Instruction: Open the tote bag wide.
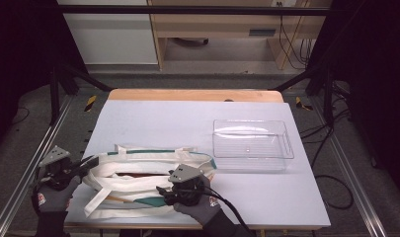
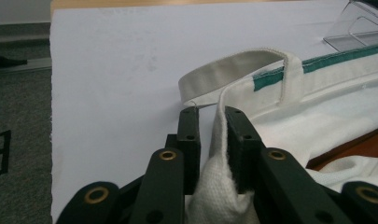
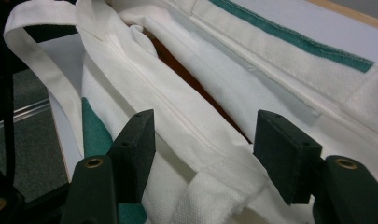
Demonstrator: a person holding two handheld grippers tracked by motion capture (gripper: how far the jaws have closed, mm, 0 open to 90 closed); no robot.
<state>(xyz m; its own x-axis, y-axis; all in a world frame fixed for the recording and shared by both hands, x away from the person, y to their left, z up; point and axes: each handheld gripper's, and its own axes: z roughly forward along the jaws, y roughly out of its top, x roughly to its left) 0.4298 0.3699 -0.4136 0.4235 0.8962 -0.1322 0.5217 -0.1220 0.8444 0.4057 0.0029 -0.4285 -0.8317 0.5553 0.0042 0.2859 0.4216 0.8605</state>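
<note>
White tote bag (image 1: 148, 180) lies at the table's near left, mouth open. Left gripper (image 2: 210, 116) has the bag's end fabric between its narrow jaws, right pad touching cloth. Right gripper (image 3: 203, 135) hovers with jaws wide, straddling the near rim and its strap (image 3: 214, 191)

Even overhead light keeps the table (image 1: 187, 118) bright, surroundings fall dark, and the nearest tongs blur softly.
</note>
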